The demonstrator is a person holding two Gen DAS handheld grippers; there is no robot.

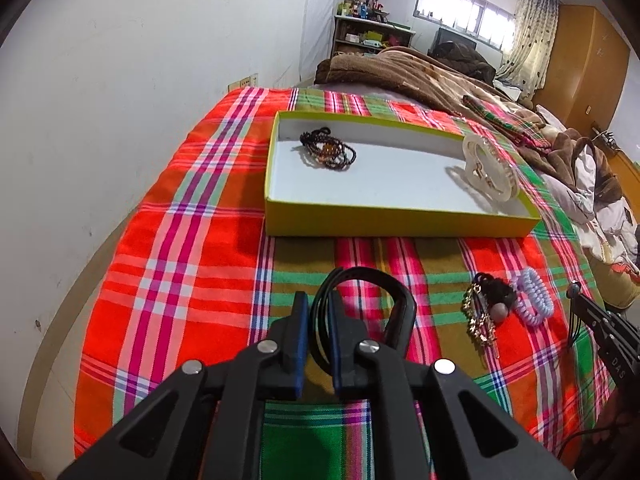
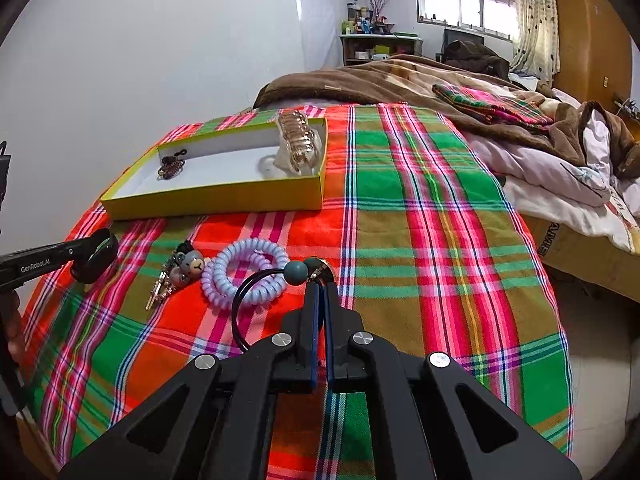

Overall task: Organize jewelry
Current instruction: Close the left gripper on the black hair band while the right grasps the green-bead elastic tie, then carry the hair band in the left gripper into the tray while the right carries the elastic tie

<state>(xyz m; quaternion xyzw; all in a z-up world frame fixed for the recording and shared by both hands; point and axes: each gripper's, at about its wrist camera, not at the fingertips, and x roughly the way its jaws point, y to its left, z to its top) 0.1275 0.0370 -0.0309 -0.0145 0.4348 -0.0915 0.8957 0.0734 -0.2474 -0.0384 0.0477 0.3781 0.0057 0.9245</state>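
A yellow tray [image 1: 400, 224] lies far, holding dark beaded bracelets [image 1: 328, 151] left and a clear hair claw [image 1: 490, 174] right; a lilac coil tie [image 2: 244, 272] lies near.

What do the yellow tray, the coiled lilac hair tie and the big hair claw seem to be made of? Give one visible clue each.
Yellow tray: probably cardboard; thin straight walls, matte white inside.
Coiled lilac hair tie: likely plastic; glossy spiral coils.
Hair claw: seemingly translucent plastic, with gold-coloured trim, perhaps metal.
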